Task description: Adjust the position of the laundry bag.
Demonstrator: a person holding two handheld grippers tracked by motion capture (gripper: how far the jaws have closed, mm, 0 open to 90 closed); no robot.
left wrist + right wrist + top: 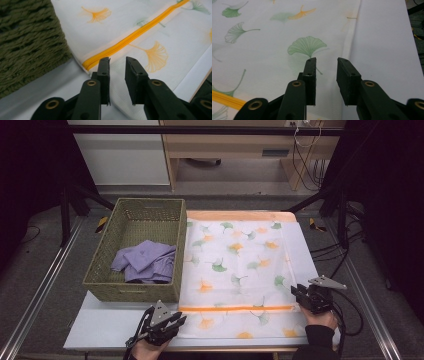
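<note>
A white leaf-printed cloth [240, 270] lies flat just beside the green woven basket [137, 250]. The left gripper [172, 320] hovers at the cloth's near corner by the basket and the right gripper [298, 292] at its far side edge, both with jaws slightly parted and gripping nothing.

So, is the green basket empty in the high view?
No, a crumpled purple cloth lies inside the green woven basket, which stands to the left of the leaf-printed zipper bag.
</note>
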